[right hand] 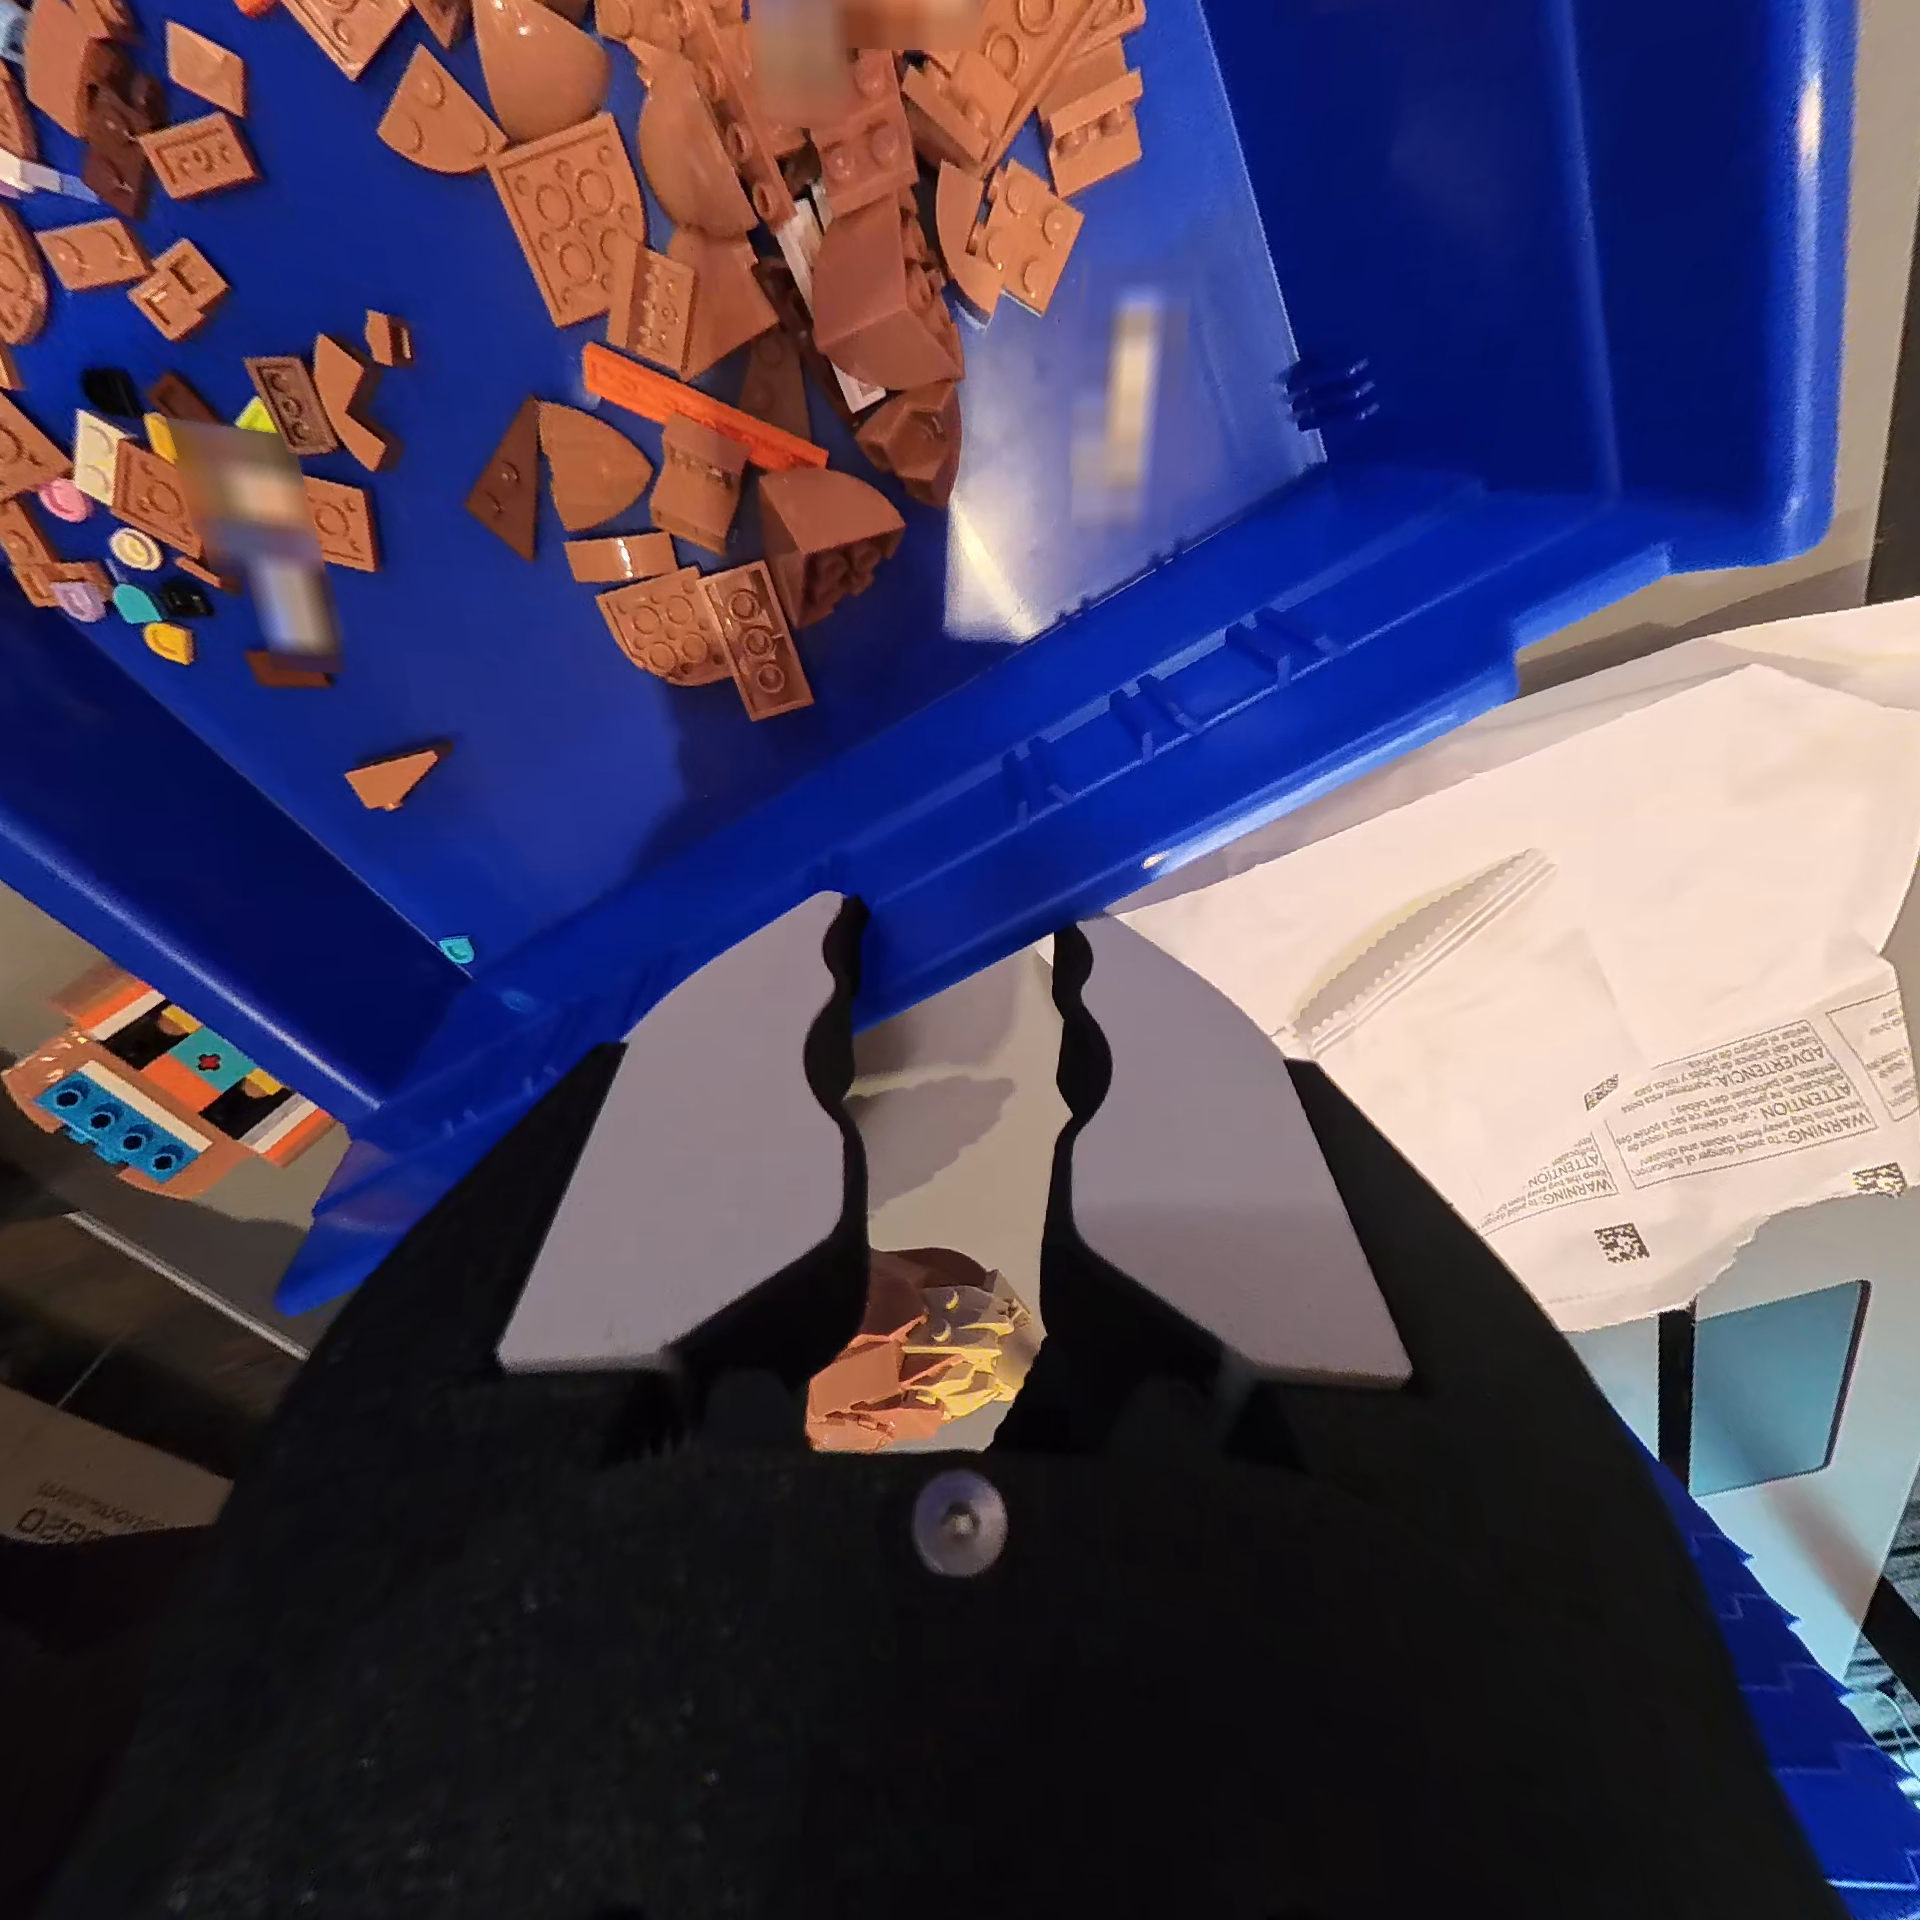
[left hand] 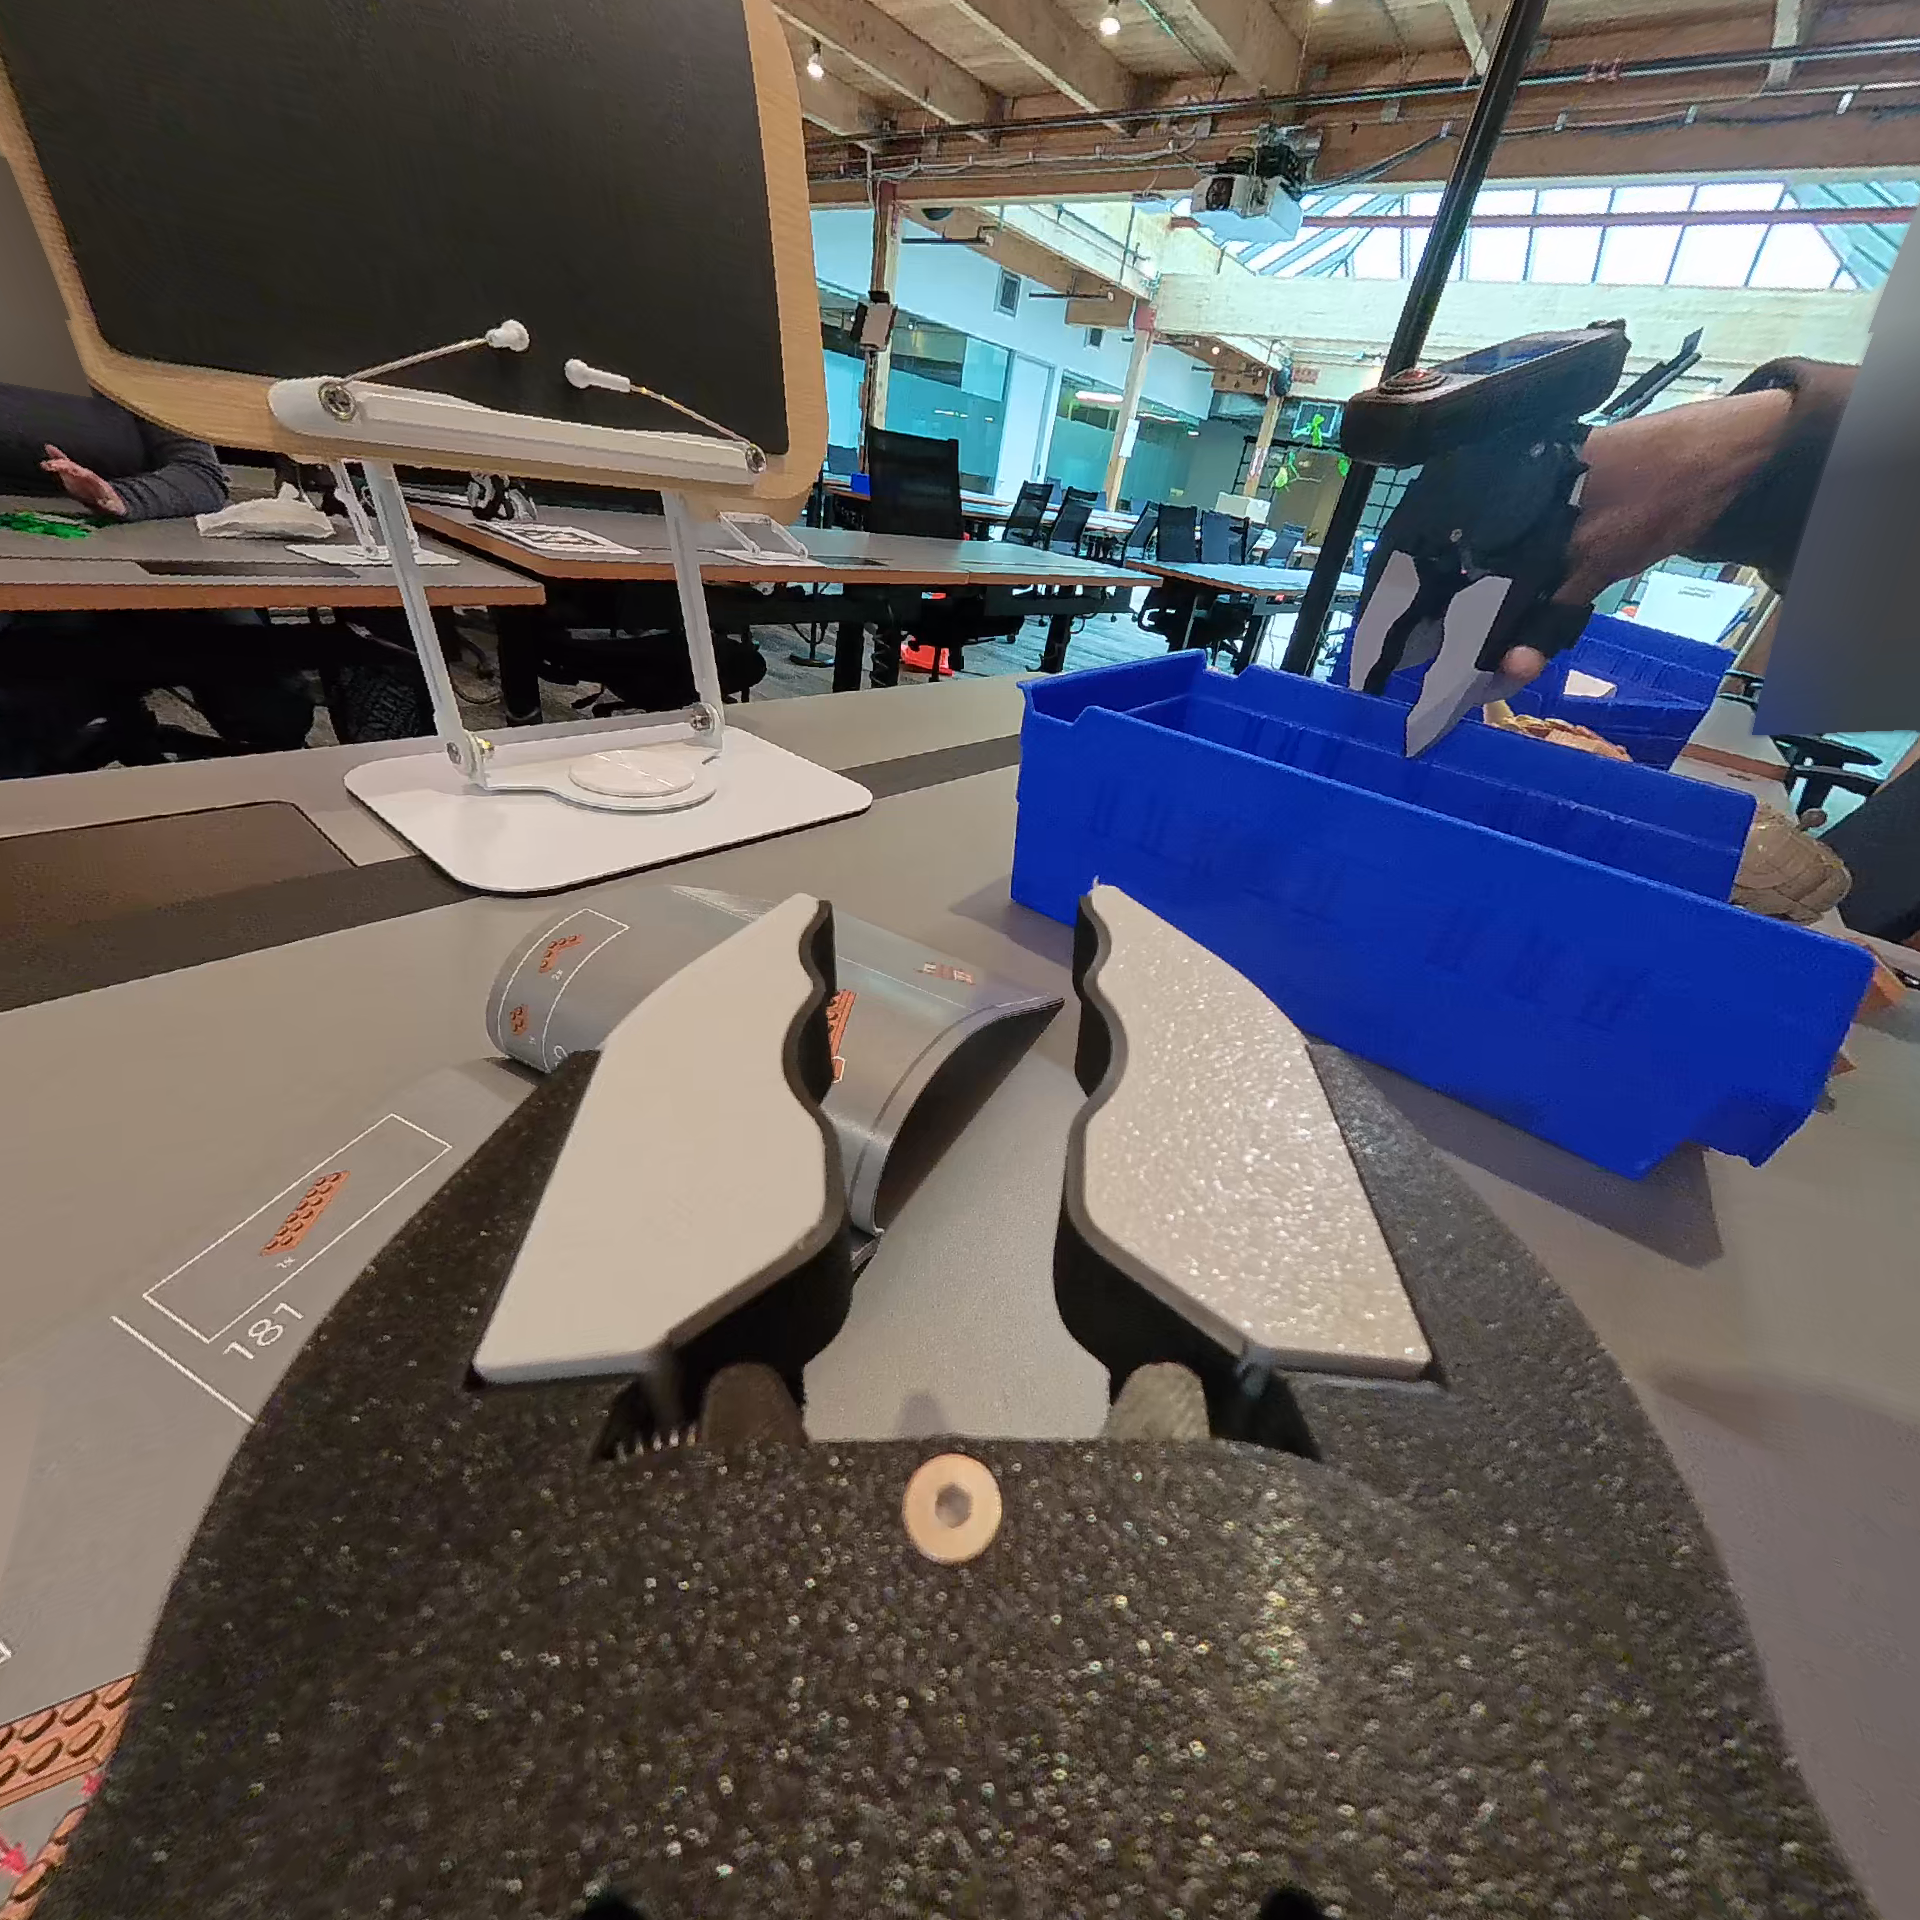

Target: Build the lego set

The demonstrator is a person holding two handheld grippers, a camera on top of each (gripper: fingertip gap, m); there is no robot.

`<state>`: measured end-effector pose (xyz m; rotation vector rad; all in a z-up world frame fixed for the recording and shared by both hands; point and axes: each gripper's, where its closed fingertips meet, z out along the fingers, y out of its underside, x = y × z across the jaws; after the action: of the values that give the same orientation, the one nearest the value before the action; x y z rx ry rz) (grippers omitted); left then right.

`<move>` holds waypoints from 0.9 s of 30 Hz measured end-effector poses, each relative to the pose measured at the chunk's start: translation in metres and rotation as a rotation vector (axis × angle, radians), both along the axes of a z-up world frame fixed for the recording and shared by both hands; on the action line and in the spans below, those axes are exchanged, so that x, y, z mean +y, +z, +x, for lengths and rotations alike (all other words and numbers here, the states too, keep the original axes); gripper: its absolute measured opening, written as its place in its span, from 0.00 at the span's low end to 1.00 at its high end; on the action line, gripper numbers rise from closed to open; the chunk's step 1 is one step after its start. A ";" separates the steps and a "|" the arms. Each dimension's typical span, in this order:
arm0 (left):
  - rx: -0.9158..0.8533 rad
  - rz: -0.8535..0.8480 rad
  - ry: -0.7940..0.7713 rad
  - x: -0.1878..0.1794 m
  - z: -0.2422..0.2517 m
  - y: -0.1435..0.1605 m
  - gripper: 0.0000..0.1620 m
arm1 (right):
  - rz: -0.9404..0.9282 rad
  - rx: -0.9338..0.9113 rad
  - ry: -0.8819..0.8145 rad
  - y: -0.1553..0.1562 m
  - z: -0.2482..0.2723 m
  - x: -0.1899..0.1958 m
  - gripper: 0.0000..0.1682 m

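Fingers (left hand: 727, 1091) of my left gripper (left hand: 951, 935) are spread apart and empty, hovering low over the grey desk (left hand: 1039, 1299). Between and just beyond them lies the open instruction booklet (left hand: 914, 1049), its far pages curled into a roll; its long axis runs from near left to far right, and another page spreads flat under my left side. To the right stands the blue bin (left hand: 1403, 935), its long side running from the near right away toward the far left. Behind the booklet is a white stand (left hand: 613, 800) carrying a dark tablet.

My right gripper (right hand: 956, 925) is also released, holding nothing. It hangs tilted downward with its tips at the bin's near rim (right hand: 1143, 748), the left tip over the rim and the right one just outside. Inside the bin lie the loose lego pieces (right hand: 727, 312), mostly tan-brown plates and curved slopes heaped toward the far side, with one orange plate (right hand: 707, 405) lying slantwise among them. A partly built model (right hand: 145, 1091) sits on the desk left of the bin, and a torn white bag (right hand: 1558, 987) lies to the right. From the left camera the right gripper (left hand: 1439, 665) shows above the bin, pointing down.
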<state>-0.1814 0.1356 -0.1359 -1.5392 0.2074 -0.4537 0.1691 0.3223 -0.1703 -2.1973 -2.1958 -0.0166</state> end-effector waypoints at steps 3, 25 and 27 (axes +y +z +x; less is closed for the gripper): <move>0.001 0.001 0.000 0.000 0.000 0.000 0.27 | -0.010 0.015 -0.005 0.000 0.001 0.002 0.21; 0.024 0.015 0.002 -0.001 0.002 0.001 0.27 | 0.023 0.272 0.074 0.040 -0.020 -0.008 0.37; 0.038 0.017 0.001 -0.001 0.004 0.001 0.27 | 0.050 0.315 0.118 0.047 -0.027 -0.015 0.41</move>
<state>-0.1778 0.1348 -0.1350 -1.5322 0.2396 -0.4214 0.1417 0.3070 -0.1232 -1.8888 -2.1172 0.2564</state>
